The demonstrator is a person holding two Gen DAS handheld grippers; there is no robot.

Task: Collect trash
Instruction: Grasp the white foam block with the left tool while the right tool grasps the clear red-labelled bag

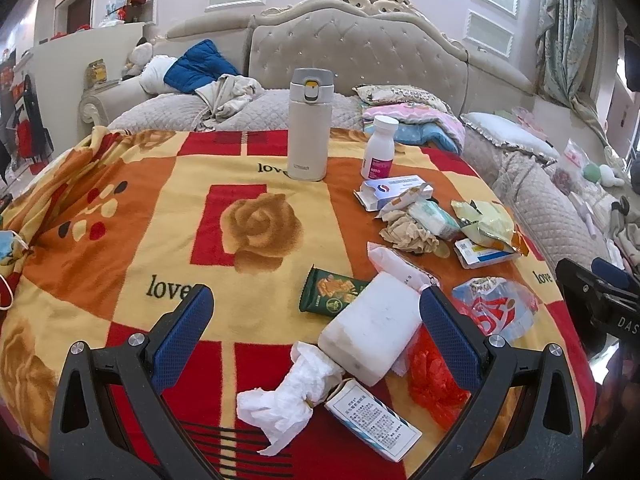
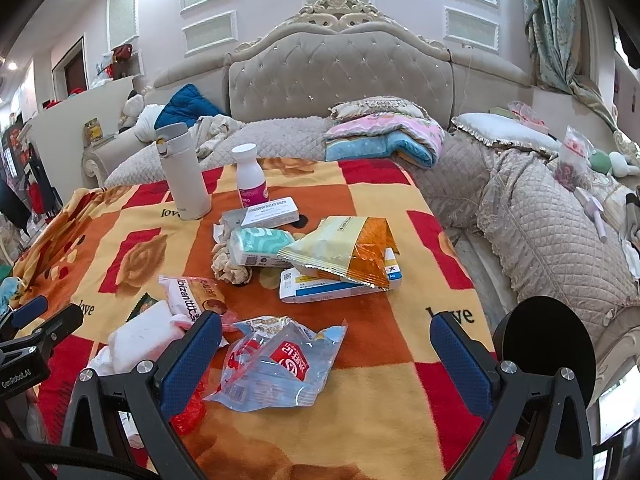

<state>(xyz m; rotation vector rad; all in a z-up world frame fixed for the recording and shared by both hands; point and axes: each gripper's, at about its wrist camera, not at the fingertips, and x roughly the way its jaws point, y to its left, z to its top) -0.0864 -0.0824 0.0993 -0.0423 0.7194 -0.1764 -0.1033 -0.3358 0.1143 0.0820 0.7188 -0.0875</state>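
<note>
A red, orange and yellow blanket (image 1: 120,208) printed with roses and the word "love" covers the surface in front of a tufted headboard (image 1: 356,52). At its left sits bare cloth; toward the middle a cream flask (image 1: 308,124) stands upright, with a white pill bottle (image 1: 378,146) just to its right. The left gripper (image 1: 316,308) hangs over the near edge with its blue-padded fingers spread wide, gripping nothing. Between them lie a crumpled white tissue (image 1: 288,396), a small printed carton (image 1: 372,420), a white block (image 1: 374,336) and a green snack packet (image 1: 330,296); red plastic (image 1: 432,380) lies against the inner side of its right finger. Further right, a crushed clear water bottle (image 2: 276,360) with a red label lies flat between the right gripper's fingers; that right gripper (image 2: 326,344) is likewise wide apart and empty. Behind it sit a teal tissue pack (image 2: 260,246), a yellow-orange foil bag (image 2: 344,252) resting on a flat white medicine box (image 2: 340,286), and a crumpled beige wad (image 2: 230,268). At far right, folded pink and blue bedding (image 2: 380,136) lies on the quilted sofa (image 2: 552,232)
</note>
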